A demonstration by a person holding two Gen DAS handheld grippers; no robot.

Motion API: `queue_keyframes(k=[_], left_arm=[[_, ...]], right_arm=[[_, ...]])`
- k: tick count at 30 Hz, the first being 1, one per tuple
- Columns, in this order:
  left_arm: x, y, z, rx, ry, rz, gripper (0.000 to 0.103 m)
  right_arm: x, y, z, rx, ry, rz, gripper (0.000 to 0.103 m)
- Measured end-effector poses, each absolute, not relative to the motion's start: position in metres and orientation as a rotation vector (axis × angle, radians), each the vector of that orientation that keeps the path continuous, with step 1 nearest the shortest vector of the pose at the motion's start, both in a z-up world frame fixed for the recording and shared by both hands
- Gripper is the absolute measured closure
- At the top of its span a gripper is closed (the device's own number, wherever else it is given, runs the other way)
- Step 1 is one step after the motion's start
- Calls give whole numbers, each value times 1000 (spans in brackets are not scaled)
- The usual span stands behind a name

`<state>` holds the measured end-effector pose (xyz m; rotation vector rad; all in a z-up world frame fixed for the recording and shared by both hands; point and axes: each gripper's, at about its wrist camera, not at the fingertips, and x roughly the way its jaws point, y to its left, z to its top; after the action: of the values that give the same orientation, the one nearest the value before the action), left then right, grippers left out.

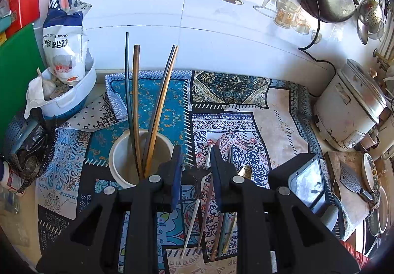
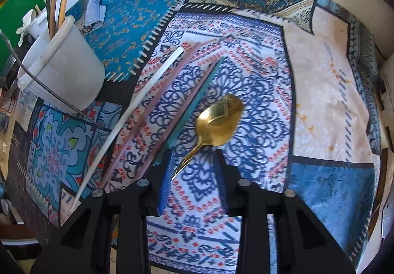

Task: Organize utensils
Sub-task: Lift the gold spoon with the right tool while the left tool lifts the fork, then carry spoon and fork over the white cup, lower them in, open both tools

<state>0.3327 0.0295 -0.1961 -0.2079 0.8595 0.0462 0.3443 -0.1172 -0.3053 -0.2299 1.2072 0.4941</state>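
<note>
- Patterned cloth [image 2: 320, 72] covers the counter in both views, with a white tiled wall behind it in the left wrist view
- Right gripper [image 2: 194, 165] has its jaws apart, and the thin handle of the gold spoon [image 2: 216, 118] runs into the gap between them; I cannot tell if the pads already touch it
- From these jaws the spoon's long axis goes up and a little to the right, with the bowl at the centre of the frame, lying on the cloth
- Just left of the spoon lie a teal chopstick [image 2: 197, 96], a pink chopstick [image 2: 157, 106] and a white chopstick [image 2: 133, 106], all slanting from lower left to upper right
- Left gripper [image 1: 195, 165] also has its jaws apart and holds nothing; loose sticks lie on the cloth under it, running toward the bottom of the frame
- White cup [image 1: 118, 158], already with four long chopsticks [image 1: 138, 101] standing in it, is just left of the left jaws, and at the upper left in the right wrist view
- I judge the right gripper is the nearer one to the spoon, so closing on the handle looks like the coming move
</note>
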Motion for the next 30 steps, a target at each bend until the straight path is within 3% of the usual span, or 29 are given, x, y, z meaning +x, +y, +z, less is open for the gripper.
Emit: queue_keyframes(k=[3, 6, 18, 30], left_arm=[[331, 28, -196, -204, 857, 38, 82], [331, 27, -196, -203, 857, 33, 82], [330, 26, -197, -213, 858, 19, 82], [326, 36, -179, -220, 814, 37, 82]], right_arm=[[347, -136, -305, -232, 1219, 493, 84], [355, -155, -306, -221, 1234, 478, 98], [376, -162, -305, -117, 1250, 479, 97], [375, -177, -264, -63, 1144, 477, 97]])
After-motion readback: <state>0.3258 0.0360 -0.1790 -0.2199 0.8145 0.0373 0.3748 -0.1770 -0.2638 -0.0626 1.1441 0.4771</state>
